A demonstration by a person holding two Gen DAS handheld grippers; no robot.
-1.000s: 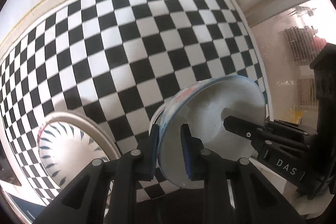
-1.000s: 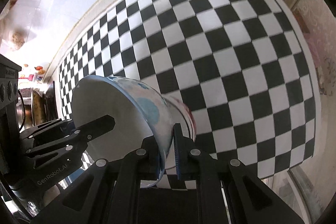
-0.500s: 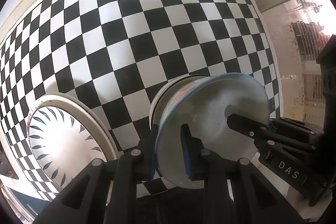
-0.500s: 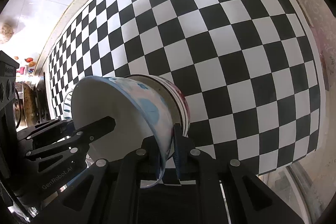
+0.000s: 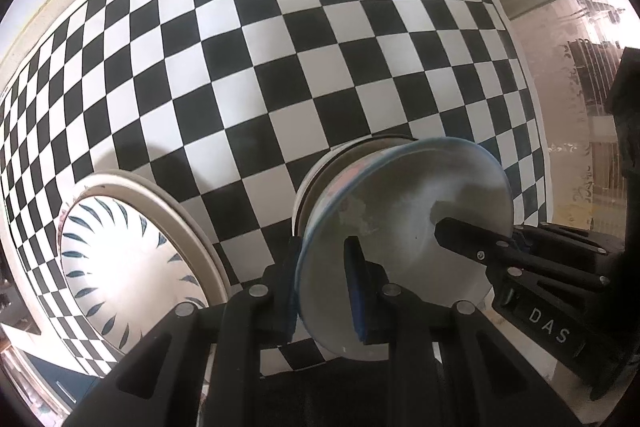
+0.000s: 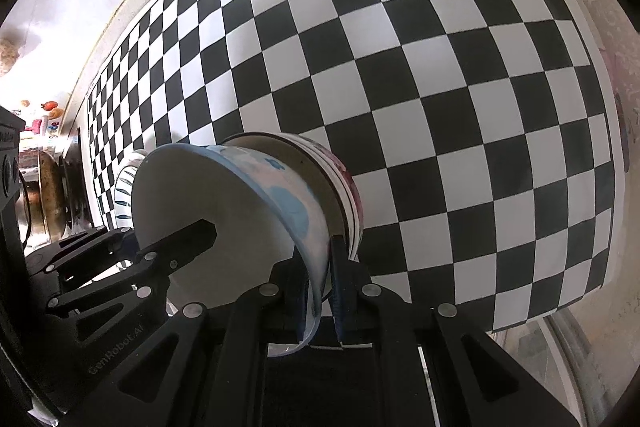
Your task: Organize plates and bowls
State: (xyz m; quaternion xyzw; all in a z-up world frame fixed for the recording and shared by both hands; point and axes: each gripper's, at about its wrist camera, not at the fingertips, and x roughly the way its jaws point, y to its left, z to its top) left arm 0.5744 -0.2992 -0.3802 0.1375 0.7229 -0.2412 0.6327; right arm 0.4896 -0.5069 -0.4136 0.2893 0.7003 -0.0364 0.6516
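Between your jaws on both sides sits the rim of one blue-rimmed bowl (image 5: 404, 227): the left gripper (image 5: 322, 283) pinches its near wall, the right gripper (image 6: 320, 291) pinches the opposite wall, both narrow and clamped. The bowl hangs partly nested in a pink-patterned bowl (image 6: 344, 179) standing on the checkered tabletop (image 5: 280, 67).

Risk, judged: the held bowl is tilted, so it could catch the lower bowl's rim and tip it; uneven release would likely drop one side and chip the glaze.

Appearance: white glossy interior, blue blotches outside, thin wall. A plate with dark leaf marks (image 5: 132, 259) lies just beside, apart from the stack.
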